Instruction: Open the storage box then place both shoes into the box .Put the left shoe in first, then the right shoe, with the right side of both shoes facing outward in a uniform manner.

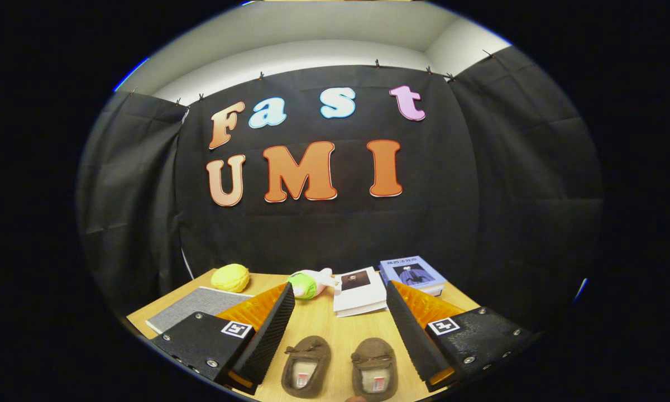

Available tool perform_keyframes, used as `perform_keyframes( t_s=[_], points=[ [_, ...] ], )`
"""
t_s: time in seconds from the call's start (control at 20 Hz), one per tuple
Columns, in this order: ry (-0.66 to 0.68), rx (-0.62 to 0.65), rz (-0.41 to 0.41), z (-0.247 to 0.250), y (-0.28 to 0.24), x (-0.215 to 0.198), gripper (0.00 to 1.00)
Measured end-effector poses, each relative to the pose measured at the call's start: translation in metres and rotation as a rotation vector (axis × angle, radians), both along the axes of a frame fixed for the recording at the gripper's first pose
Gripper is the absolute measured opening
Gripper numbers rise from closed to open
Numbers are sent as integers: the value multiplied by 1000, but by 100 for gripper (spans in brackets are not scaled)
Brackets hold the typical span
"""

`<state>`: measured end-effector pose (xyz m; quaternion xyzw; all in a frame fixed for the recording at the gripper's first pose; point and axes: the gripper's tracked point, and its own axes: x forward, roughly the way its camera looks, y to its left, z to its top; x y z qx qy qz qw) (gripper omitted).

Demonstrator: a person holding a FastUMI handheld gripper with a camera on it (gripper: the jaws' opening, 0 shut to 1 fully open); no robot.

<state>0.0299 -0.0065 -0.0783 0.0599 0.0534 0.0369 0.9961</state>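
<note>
Hovering wide open, gripper (pixel 339 296) empty, two shoes (pixel 339 368) between fingers

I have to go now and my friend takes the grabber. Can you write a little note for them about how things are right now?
Gripper: fingers wide open, holding nothing, raised over the wooden table.
Two brown shoes sit side by side on the table between the fingers, untouched.
Beyond the fingers: yellow lemon-like toy, green and white toy, white book, blue book, grey pad.
Done: nothing seen yet.
Left: find and open the storage box, left shoe in first, then right.
</note>
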Motion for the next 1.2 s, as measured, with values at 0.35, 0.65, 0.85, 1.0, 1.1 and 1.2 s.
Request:
perform_keyframes(
  t_s=[0.35,0.65,0.85,1.0,1.1,1.2],
  points=[
    [124,220,183,-56,53,6,98],
    [250,425,317,-105,91,12,98],
    [335,561,391,-133,112,17,98],
    [404,650,449,-151,126,18,98],
    [459,711,499,-163,141,16,98],
    [506,799,563,-167,160,13,98]
  ],
)
